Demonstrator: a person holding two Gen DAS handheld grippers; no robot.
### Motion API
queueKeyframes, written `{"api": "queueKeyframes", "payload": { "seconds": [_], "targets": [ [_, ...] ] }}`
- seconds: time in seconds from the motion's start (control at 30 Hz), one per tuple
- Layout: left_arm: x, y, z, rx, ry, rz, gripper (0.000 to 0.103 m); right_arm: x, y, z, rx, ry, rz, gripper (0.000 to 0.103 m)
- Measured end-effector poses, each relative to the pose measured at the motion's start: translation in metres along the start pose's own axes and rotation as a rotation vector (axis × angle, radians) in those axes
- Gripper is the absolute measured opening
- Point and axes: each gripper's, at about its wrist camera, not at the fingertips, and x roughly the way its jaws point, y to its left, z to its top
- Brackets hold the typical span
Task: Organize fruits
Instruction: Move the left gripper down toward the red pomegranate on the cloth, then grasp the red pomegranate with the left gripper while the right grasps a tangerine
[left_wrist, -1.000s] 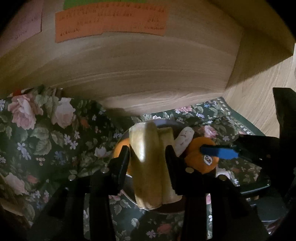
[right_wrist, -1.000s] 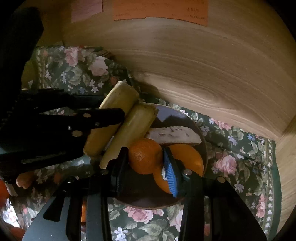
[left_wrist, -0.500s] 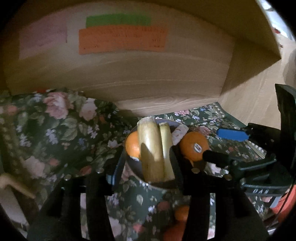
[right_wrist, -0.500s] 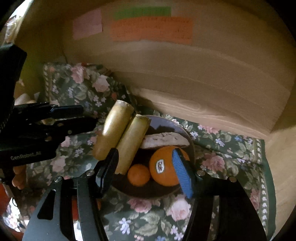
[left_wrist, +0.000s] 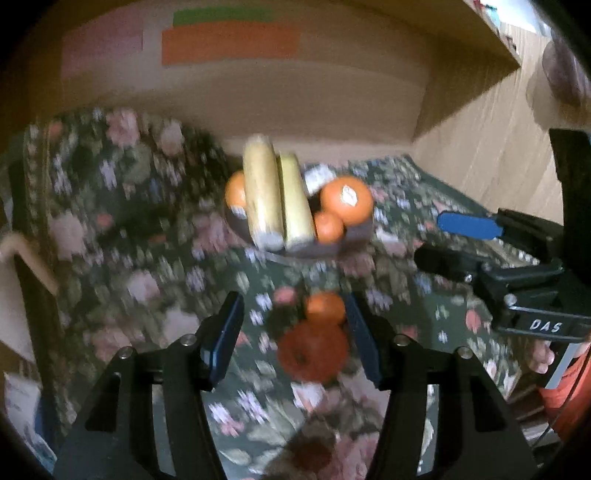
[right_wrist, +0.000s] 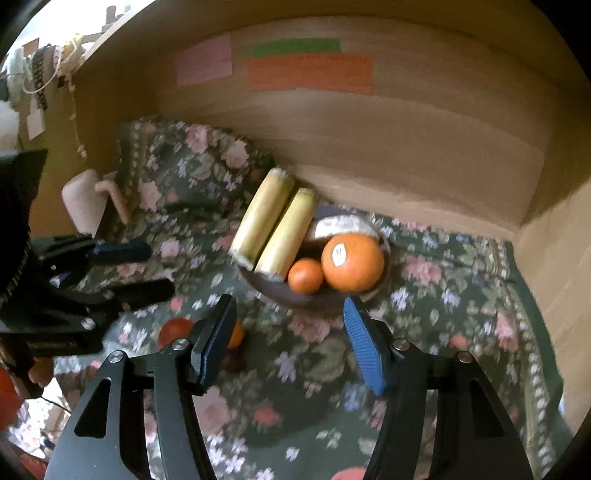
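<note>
A dark bowl (right_wrist: 380, 284) on the floral cloth holds two bananas (right_wrist: 275, 227), a big stickered orange (right_wrist: 352, 262), a small mandarin (right_wrist: 305, 276) and a pale piece behind. It also shows in the left wrist view (left_wrist: 354, 236) with the bananas (left_wrist: 277, 199), oranges (left_wrist: 347, 199) and another orange (left_wrist: 235, 192) on its left. My left gripper (left_wrist: 293, 328) is open and empty, above a loose mandarin (left_wrist: 325, 307) and a red tomato (left_wrist: 313, 350) on the cloth. My right gripper (right_wrist: 290, 332) is open and empty, just before the bowl.
A wooden back wall (right_wrist: 369, 129) with pink, green and orange notes stands behind the bowl, a wooden side wall (right_wrist: 554, 258) at right. A pale mug (right_wrist: 83, 203) sits at the left. A tomato (right_wrist: 175, 330) and mandarin (right_wrist: 236, 334) lie front left.
Both grippers have opened, let go of the banana and the mandarin in the bowl, and drawn back from it. The loose tomato and mandarin have come into view.
</note>
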Motion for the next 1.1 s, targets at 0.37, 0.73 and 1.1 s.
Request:
{"api": "queueKeyframes", "payload": {
  "seconds": [0.37, 0.73, 1.1],
  "targets": [
    [0.030, -0.009, -0.028, 0.001, 0.082, -0.028, 0.057, 0.009, -0.003, -0.034, 0.047, 0.075, 0.025, 0.057],
    [0.028, 0.005, -0.030, -0.044, 0.071, -0.055, 0.050, 0.035, 0.011, -0.023, 0.009, 0.121, 0.065, 0.057],
    [0.002, 0.044, -0.035, -0.078, 0.002, 0.042, 0.049, 0.076, 0.033, -0.008, -0.046, 0.221, 0.148, 0.057]
  ]
}}
